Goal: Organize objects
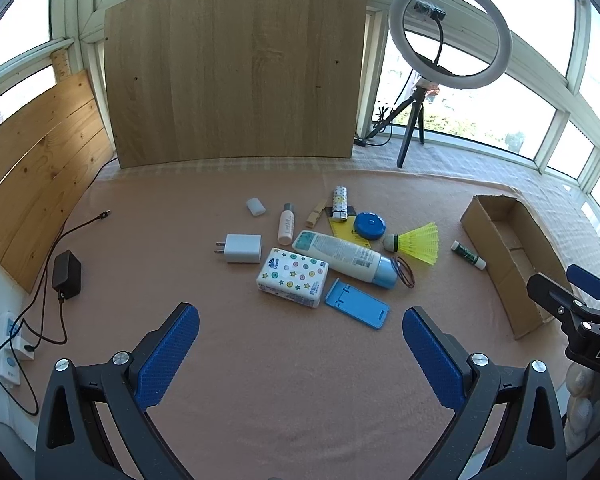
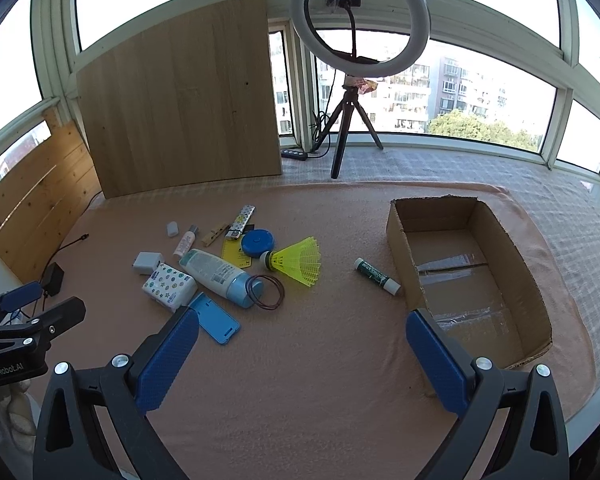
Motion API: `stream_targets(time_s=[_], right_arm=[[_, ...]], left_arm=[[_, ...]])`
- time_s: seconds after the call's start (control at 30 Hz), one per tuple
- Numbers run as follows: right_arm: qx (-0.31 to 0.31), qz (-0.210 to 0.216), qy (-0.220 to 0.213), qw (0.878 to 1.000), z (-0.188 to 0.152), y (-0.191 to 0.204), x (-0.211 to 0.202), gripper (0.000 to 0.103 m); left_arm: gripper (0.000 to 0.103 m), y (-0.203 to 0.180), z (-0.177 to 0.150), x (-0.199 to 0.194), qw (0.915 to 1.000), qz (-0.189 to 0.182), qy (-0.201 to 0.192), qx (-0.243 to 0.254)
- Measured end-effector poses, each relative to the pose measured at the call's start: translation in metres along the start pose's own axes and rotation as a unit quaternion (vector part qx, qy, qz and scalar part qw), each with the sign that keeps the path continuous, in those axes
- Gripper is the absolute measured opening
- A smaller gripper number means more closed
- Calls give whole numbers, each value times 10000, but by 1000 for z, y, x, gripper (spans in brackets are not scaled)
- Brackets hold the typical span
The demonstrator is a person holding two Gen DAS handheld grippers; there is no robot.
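Several small objects lie in a cluster on the pink cloth: a tissue pack [image 1: 293,277] [image 2: 169,282], a lotion bottle [image 1: 346,258] [image 2: 220,276], a blue phone stand [image 1: 357,307] [image 2: 216,319], a white charger [image 1: 240,248], a yellow shuttlecock [image 1: 416,243] [image 2: 296,260] and a blue round tin [image 1: 369,225]. A green-white glue stick [image 2: 377,276] [image 1: 468,255] lies beside the open cardboard box [image 2: 400,236] [image 1: 500,276]. My left gripper [image 1: 300,316] is open and empty, in front of the cluster. My right gripper [image 2: 302,320] is open and empty near the box.
A ring light on a tripod [image 2: 356,40] stands at the back. A wooden board [image 1: 236,68] leans against the window. A black adapter with cable [image 1: 66,274] lies at the left. Hair ties [image 2: 266,292] lie by the bottle.
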State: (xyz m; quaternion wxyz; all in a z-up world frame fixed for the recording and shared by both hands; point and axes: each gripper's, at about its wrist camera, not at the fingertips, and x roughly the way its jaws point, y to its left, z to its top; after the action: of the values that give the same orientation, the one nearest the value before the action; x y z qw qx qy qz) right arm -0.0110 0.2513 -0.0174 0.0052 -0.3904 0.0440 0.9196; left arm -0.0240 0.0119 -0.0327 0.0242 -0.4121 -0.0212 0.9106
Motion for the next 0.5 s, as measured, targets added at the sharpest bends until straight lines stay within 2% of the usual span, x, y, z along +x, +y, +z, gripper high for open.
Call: stream_targets(time_s=[0.5], right_arm=[[38,-2,67,10000,-2,-3,4,102]], left_arm=[[103,-1,-1,5,10000,0,60,17]])
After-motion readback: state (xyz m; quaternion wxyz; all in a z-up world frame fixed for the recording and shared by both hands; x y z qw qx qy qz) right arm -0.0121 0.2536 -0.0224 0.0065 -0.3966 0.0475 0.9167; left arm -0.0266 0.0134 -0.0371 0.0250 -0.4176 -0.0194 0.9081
